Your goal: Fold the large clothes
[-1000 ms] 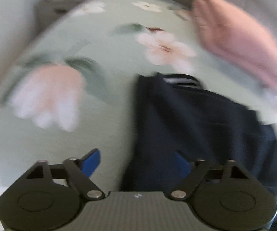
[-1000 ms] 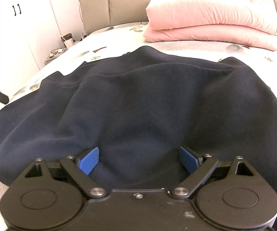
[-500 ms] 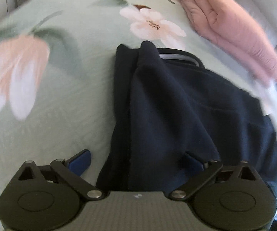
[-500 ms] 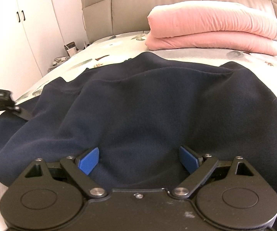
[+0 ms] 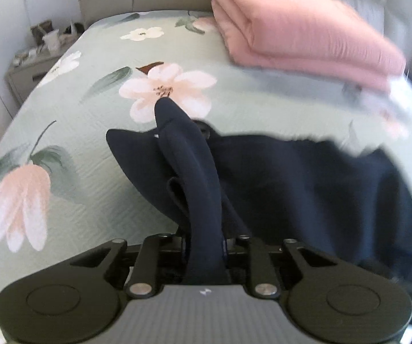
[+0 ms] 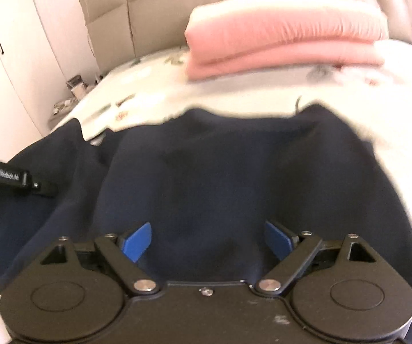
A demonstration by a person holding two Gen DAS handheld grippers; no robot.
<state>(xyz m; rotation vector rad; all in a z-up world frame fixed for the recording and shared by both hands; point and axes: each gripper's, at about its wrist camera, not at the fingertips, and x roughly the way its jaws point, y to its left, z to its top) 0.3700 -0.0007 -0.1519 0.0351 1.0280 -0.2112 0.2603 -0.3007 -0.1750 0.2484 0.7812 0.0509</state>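
Quilted floral bedspread (image 5: 97,177) — left gripper (image 5: 206,246) pinches navy fleece garment (image 5: 292,177); right gripper (image 6: 206,240) gapes.

One line of print is showing — pale lettering on the left gripper (image 6: 17,179), at the left edge of the right wrist view, seemingly reading "GenRobot.AI" — too blurred to confirm.

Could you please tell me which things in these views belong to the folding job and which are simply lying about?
In the job:
navy garment
left gripper, shut on its edge
right gripper, open

Lying about:
pink folded blanket
nightstand clutter
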